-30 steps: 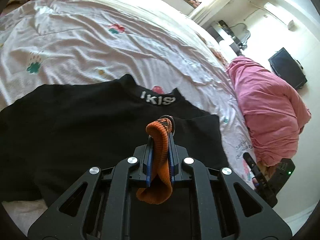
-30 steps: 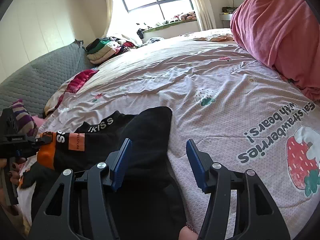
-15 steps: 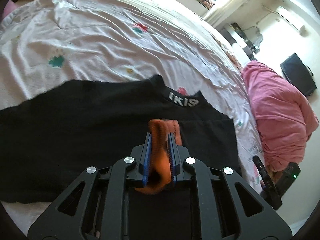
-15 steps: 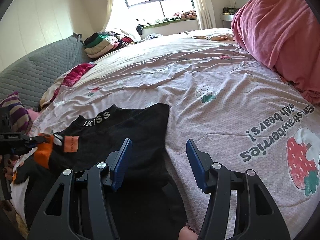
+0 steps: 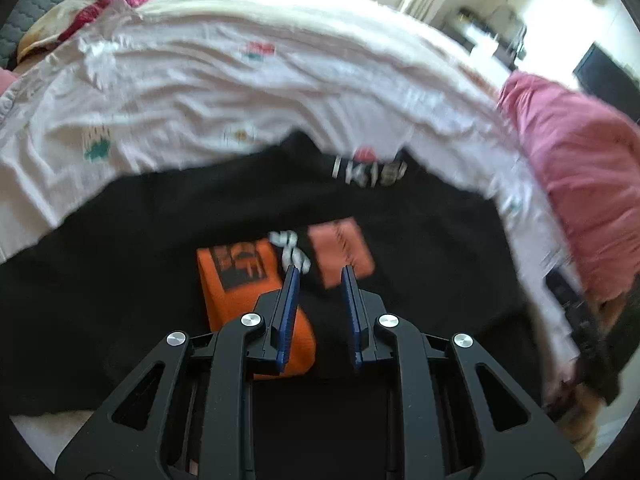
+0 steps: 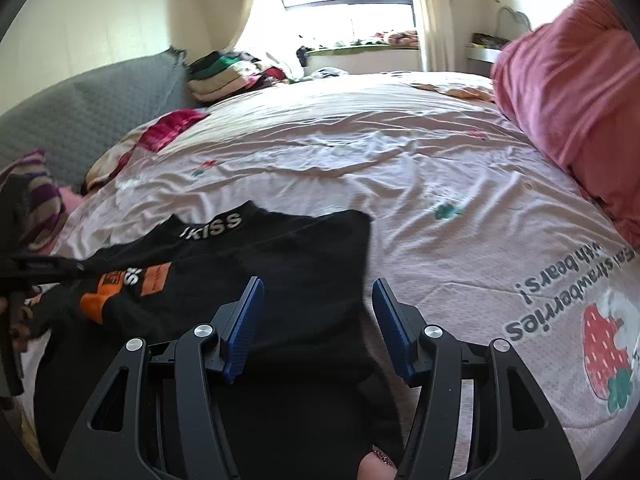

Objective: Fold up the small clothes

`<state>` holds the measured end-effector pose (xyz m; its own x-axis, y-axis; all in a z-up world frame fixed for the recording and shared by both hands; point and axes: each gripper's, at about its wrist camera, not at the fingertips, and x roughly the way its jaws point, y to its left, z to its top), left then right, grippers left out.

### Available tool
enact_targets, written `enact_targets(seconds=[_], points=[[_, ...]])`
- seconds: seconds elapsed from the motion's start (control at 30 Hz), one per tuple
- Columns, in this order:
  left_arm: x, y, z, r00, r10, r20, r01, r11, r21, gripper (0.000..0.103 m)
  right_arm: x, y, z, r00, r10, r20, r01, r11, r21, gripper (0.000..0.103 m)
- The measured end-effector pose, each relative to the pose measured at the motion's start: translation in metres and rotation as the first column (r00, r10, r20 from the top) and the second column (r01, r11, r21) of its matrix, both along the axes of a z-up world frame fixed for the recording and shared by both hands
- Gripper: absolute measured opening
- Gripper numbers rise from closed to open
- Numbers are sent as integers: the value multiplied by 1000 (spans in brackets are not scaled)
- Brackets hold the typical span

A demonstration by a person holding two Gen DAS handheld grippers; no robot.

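A small black top (image 5: 160, 260) with a white-lettered collar (image 5: 370, 174) lies spread on the pink bedsheet (image 5: 240, 92). Its sleeve is folded across the body, and the orange cuff (image 5: 232, 280) lies flat on the black cloth. My left gripper (image 5: 320, 270) hovers just above the sleeve. Its jaws are opening, and the cuff sits beside and under the left finger, not pinched. In the right wrist view the same black top (image 6: 300, 256) and orange cuff (image 6: 96, 304) show. My right gripper (image 6: 317, 282) stands open over the top's right edge, holding nothing.
A rolled pink blanket (image 6: 568, 80) lies along the bed's right side. Folded clothes (image 6: 224, 72) are stacked at the far end by the window. A grey quilted backrest (image 6: 100, 108) and a striped cloth (image 6: 36, 200) sit on the left. Bare sheet (image 6: 400, 160) stretches beyond the top.
My left gripper has let go of the orange cuff, and its jaws have parted. The sleeve now lies flat across the black top. The right gripper has shifted a little sideways, still open.
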<state>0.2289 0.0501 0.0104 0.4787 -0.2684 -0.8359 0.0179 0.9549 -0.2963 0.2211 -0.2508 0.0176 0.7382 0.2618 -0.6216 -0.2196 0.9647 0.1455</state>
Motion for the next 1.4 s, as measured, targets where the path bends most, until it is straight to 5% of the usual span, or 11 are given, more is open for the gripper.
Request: enact_targets(seconds=[0.2, 0.43, 0.73, 0.87, 1.13, 1.2, 1.33, 1.4], points=[[-15, 2, -24, 999, -9, -53, 12, 998, 57, 15, 6, 19, -4, 998, 66, -22, -67, 997, -37, 55], [-28, 8, -24, 999, -17, -34, 19, 999, 47, 15, 24, 25, -49, 971, 52, -232, -79, 991, -107, 55], [-34, 13, -19, 999, -8, -36, 9, 1000, 6, 19, 12, 23, -44, 980, 55, -192, -73, 993, -88, 55], [-43, 17, -11, 1000, 4, -22, -3, 1000, 4, 24, 4, 23, -34, 983, 69, -172, -78, 996, -47, 63], [-59, 20, 4, 1000, 23, 17, -23, 998, 56, 37, -11, 38, -20, 986, 111, -127, -113, 994, -8, 80], [-64, 23, 8, 999, 34, 27, -35, 998, 56, 49, -15, 43, -17, 986, 117, -117, -118, 993, -9, 93], [-74, 29, 18, 996, 59, 63, -64, 996, 66, 52, -24, 49, -11, 990, 114, -87, -116, 993, -18, 96], [-79, 31, 24, 994, 71, 83, -77, 994, 79, 77, -28, 52, -11, 989, 118, -86, -119, 993, -12, 97]])
